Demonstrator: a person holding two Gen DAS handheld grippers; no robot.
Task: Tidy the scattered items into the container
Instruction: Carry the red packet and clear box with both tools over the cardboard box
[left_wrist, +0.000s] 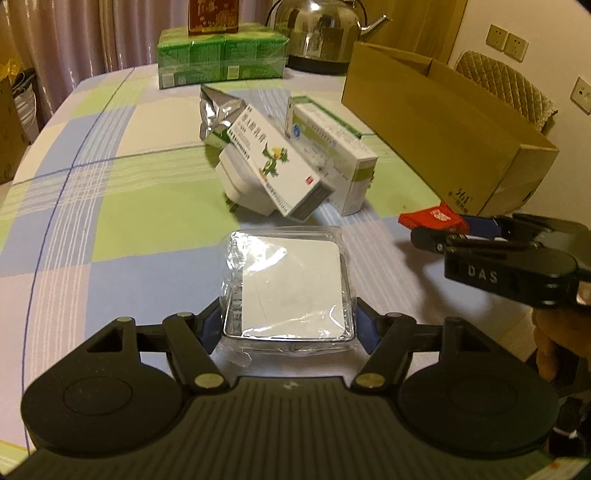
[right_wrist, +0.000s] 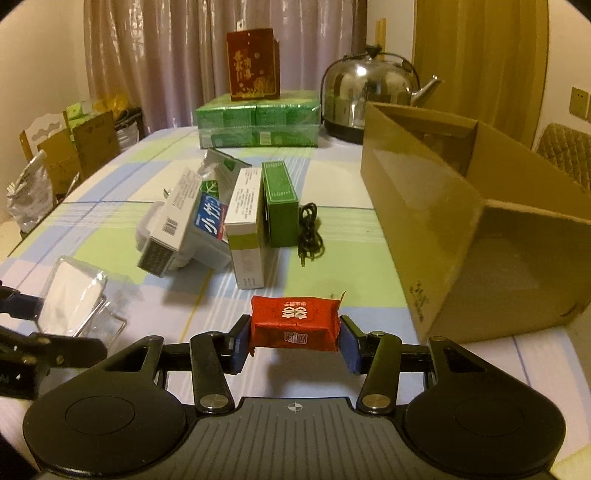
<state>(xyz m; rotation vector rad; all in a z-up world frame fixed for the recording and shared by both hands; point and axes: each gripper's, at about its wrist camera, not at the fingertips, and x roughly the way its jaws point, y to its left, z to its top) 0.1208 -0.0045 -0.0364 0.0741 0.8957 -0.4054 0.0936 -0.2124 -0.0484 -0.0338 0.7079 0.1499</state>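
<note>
— Cardboard box (right_wrist: 461, 221) first: where does it lie from the two loads?

— Off to the right and a little farther back on the checked tablecloth (right_wrist: 110, 221), its open top facing up. The right gripper (right_wrist: 294, 341) sits nearest it, almost beside the near corner.

— And what does that one carry?

— A red foil packet (right_wrist: 294, 325), pinched end to end between the blue pads, so its long axis runs across the jaws, left to right. In the left wrist view it seems to hang clear of the cloth.

— The left gripper (left_wrist: 289, 325)?

— It clamps a flat square pack in clear wrap (left_wrist: 288, 284) by its near edge; the pack sticks out forward, away from the hand. It has farther to travel, with the right gripper between it and the box.

— So who goes first?

— I'd judge the right one: up over the near wall, then release. The left should follow once that path clears.

— What stays on the table?

— A heap of medicine cartons (right_wrist: 207, 221), a green carton (right_wrist: 280, 203) and a coiled black cable (right_wrist: 310, 232), left of the box.
</note>
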